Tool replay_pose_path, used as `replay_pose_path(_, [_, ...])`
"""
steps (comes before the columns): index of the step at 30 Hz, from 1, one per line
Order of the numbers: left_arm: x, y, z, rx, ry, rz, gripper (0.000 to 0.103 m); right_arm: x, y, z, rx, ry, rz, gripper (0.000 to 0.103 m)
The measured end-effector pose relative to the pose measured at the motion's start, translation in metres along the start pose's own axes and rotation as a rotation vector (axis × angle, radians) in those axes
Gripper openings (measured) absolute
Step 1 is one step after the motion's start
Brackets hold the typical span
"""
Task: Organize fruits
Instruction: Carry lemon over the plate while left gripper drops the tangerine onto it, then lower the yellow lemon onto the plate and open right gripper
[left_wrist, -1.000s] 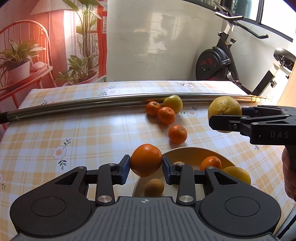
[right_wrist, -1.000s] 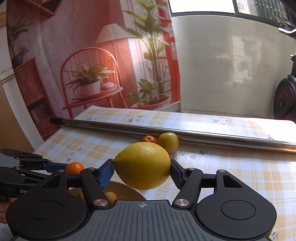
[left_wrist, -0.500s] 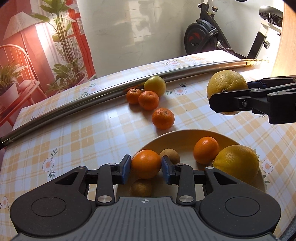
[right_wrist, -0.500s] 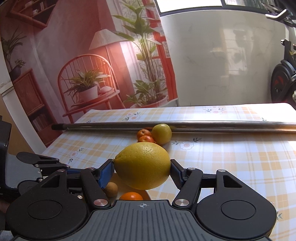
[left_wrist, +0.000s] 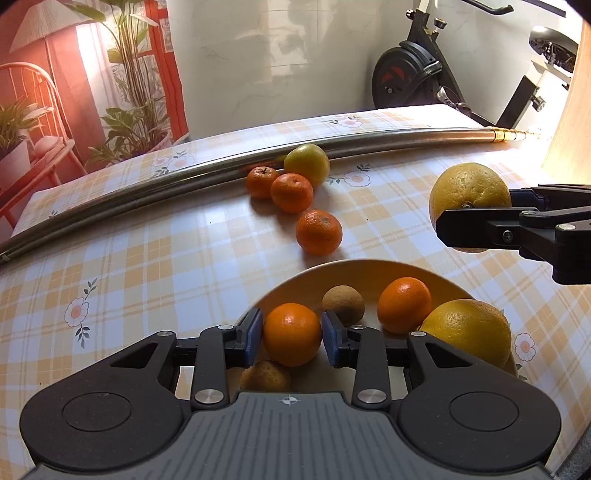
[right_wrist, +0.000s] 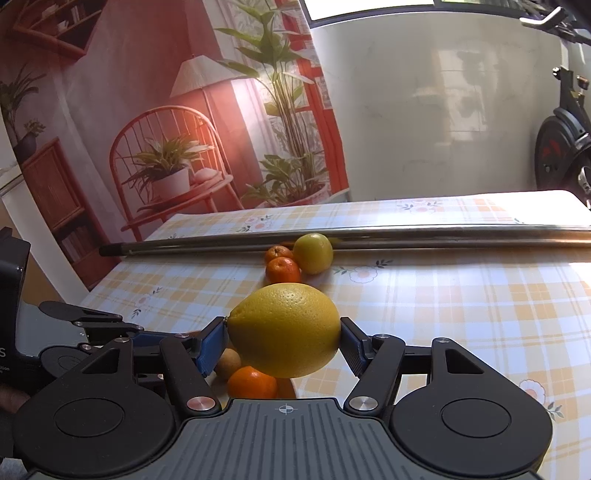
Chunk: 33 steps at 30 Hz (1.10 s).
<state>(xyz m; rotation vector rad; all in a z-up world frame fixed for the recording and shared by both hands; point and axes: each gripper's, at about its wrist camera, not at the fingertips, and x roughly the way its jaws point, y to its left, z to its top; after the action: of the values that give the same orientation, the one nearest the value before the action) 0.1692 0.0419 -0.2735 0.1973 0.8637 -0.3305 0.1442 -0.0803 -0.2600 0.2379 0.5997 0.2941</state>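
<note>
The left gripper (left_wrist: 291, 334) is clamped on an orange (left_wrist: 291, 334); both blue pads (left_wrist: 253, 339) press its sides. The fruit hangs low over the bowl (left_wrist: 369, 267), at the 6 o'clock part of the bowl in the left wrist view, so that a release would drop it among the fruit already there. Whether it touches the bowl floor cannot be told.

The bowl holds a second orange (left_wrist: 404, 304) at 2 o'clock from the gripped one, a large yellow citrus (left_wrist: 467, 332) at 3 o'clock, a brown fruit (left_wrist: 343, 304) just behind the right pad, and another brown fruit (left_wrist: 265, 376) below the gripper.

The right gripper (right_wrist: 283, 330) is closed on a large lemon (right_wrist: 283, 330), held by its two ends. In the left wrist view this lemon sits at 2 o'clock, raised and outside the bowl rim. Judgement: it waits there because the left gripper occupies the bowl.

Loose fruit lies on the tablecloth (left_wrist: 147, 258) at 12 o'clock from the bowl: a near tangerine (left_wrist: 318, 232), then a touching pair of tangerines (left_wrist: 280, 186) and a yellow-green fruit (left_wrist: 306, 164) resting against the steel pole (left_wrist: 147, 184), which stops them from rolling.

Judgement: the task is about half done; four fruits remain on the cloth.
</note>
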Motion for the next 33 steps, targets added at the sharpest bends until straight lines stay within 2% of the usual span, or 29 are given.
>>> replay_pose_path(3, [-0.002, 0.008, -0.001, -0.061, -0.011, -0.022, 0.037, -0.001, 0.000, -0.002, -0.005, 0.003, 0.000, 0.061])
replay_pose_path(7, [-0.018, 0.015, -0.001, -0.120, -0.070, -0.038, 0.037, 0.000, 0.003, -0.004, -0.007, 0.009, 0.003, 0.061])
replay_pose_path(13, [-0.038, 0.030, -0.001, -0.221, -0.134, 0.004, 0.037, 0.004, 0.012, -0.004, -0.029, 0.030, 0.029, 0.061])
replay_pose_path(18, [-0.053, 0.041, -0.003, -0.260, -0.175, 0.083, 0.037, 0.009, 0.032, -0.005, -0.081, 0.075, 0.074, 0.061])
replay_pose_path(25, [-0.065, 0.050, -0.012, -0.292, -0.213, 0.113, 0.037, 0.014, 0.067, -0.012, -0.183, 0.150, 0.120, 0.061])
replay_pose_path(33, [-0.069, 0.058, -0.024, -0.329, -0.241, 0.092, 0.037, 0.027, 0.087, -0.022, -0.254, 0.229, 0.100, 0.061])
